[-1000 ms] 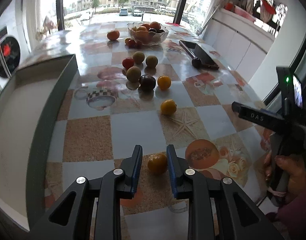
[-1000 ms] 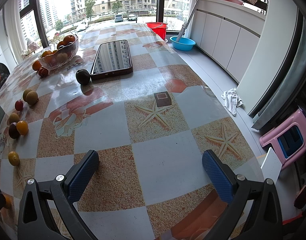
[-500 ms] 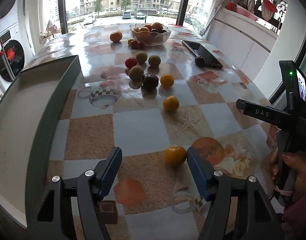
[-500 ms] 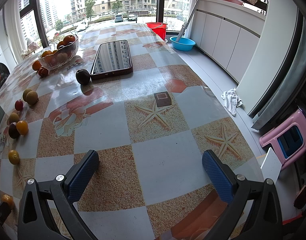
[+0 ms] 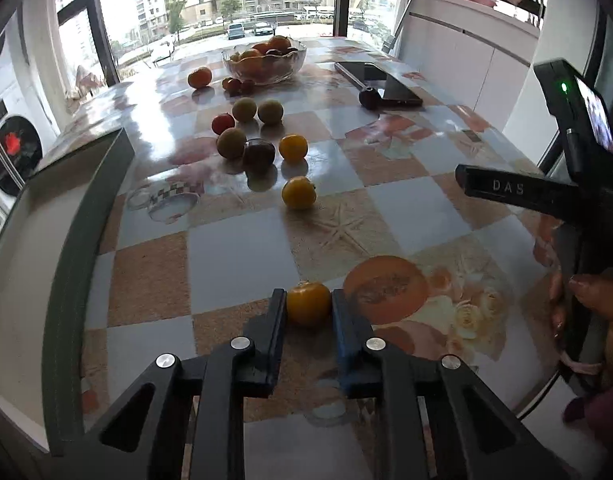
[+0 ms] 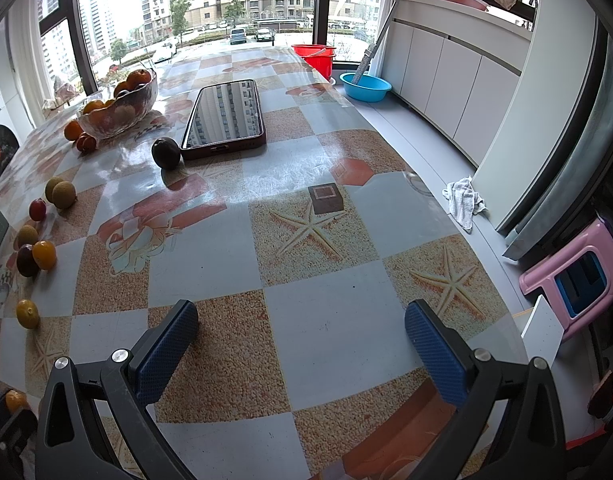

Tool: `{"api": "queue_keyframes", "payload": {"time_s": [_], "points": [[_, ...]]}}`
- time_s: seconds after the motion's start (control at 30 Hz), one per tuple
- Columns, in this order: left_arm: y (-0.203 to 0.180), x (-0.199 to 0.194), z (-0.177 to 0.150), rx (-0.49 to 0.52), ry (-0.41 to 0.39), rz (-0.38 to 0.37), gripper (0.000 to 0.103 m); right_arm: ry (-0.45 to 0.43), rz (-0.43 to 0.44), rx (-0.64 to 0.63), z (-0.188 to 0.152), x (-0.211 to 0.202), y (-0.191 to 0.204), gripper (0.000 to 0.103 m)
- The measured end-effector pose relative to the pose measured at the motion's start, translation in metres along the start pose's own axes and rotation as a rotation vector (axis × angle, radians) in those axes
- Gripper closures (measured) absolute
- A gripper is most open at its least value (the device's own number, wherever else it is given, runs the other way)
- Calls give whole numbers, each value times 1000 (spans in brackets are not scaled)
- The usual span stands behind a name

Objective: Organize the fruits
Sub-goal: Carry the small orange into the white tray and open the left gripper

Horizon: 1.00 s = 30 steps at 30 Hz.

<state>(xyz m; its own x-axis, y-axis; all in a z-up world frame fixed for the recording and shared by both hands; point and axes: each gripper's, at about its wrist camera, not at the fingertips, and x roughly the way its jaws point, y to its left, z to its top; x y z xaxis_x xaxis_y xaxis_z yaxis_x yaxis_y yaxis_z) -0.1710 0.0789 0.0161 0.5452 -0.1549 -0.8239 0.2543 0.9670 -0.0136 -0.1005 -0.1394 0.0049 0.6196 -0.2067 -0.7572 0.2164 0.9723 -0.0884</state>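
Dark phone lying flat on a table with a starfish-patterned checked cloth, red bucket and blue basin on the floor beyond, white rag near the cabinets, pink stool at right

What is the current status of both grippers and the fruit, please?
Left gripper shut on small round orange fruit, jaws just closed. Right gripper open, empty, over patterned table. Nothing in the way.

Orange fruit; checkered starfish-print table
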Motion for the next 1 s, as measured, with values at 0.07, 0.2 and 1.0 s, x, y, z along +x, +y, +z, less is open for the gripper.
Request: {"api": "queue_keyframes", "payload": {"time_s": [0.07, 0.2, 1.0], "points": [[3, -1, 0, -9, 2, -14, 80, 16, 3, -9, 0, -1, 1, 0], [16, -5, -5, -42, -4, -4, 80, 52, 124, -57, -5, -12, 30, 0], [89, -28, -14, -221, -73, -33, 80, 127, 458, -266, -3, -31, 191, 79]]}}
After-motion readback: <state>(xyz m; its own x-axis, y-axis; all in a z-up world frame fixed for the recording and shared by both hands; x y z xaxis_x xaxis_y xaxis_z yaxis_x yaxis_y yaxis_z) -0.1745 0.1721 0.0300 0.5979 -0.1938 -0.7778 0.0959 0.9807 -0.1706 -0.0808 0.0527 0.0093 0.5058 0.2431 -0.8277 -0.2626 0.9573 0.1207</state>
